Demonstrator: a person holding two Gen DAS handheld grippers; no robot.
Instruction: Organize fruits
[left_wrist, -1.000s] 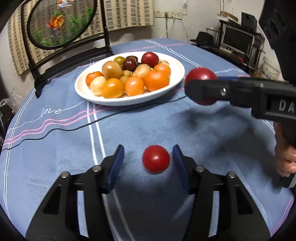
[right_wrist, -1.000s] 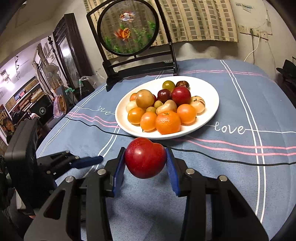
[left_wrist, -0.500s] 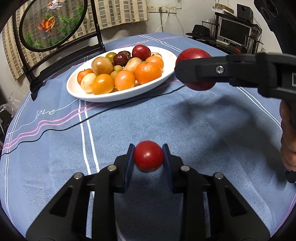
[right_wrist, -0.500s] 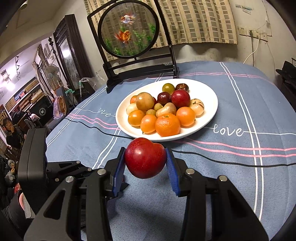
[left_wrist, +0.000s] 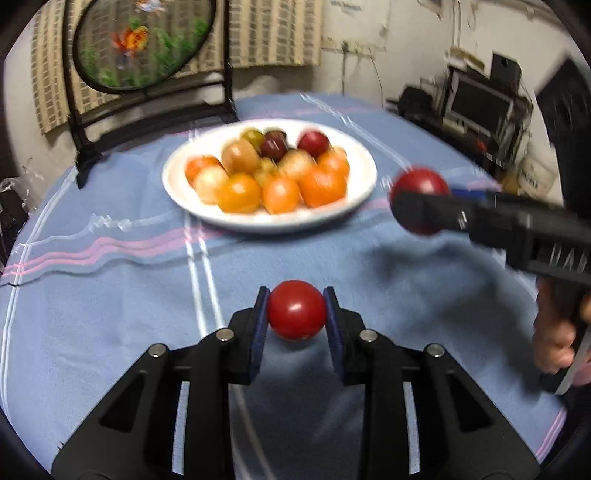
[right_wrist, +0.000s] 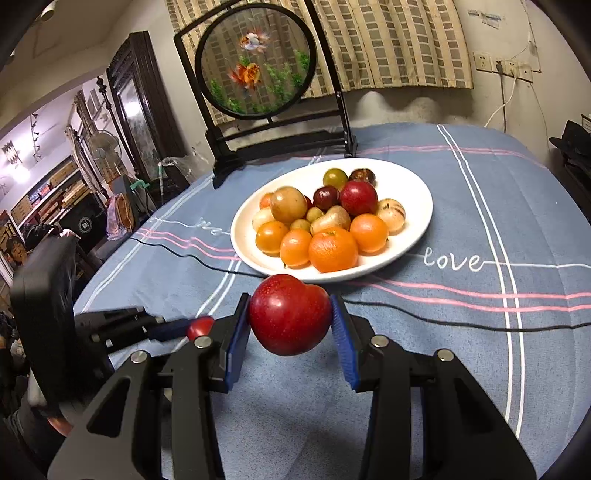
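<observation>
My left gripper (left_wrist: 296, 314) is shut on a small red tomato (left_wrist: 296, 309), held just above the blue tablecloth. My right gripper (right_wrist: 290, 321) is shut on a larger dark red plum (right_wrist: 290, 318), also off the cloth; in the left wrist view that plum (left_wrist: 421, 192) hangs at the right, near the plate's edge. A white plate (right_wrist: 417, 206) piled with several orange, red, yellow and dark fruits sits beyond both grippers; the same plate (left_wrist: 177, 184) shows blurred in the left wrist view. The left gripper (right_wrist: 173, 326) with its tomato (right_wrist: 199, 325) appears low left in the right wrist view.
A round goldfish screen on a black stand (right_wrist: 255, 66) rises behind the plate. A black cable (right_wrist: 461, 321) crosses the cloth in front of the plate. A hand (left_wrist: 554, 339) grips the right tool's handle. Shelves and a monitor stand past the table's edge.
My left gripper closed on the red tomato and lifted it off the cloth. The right gripper kept still with the plum.
</observation>
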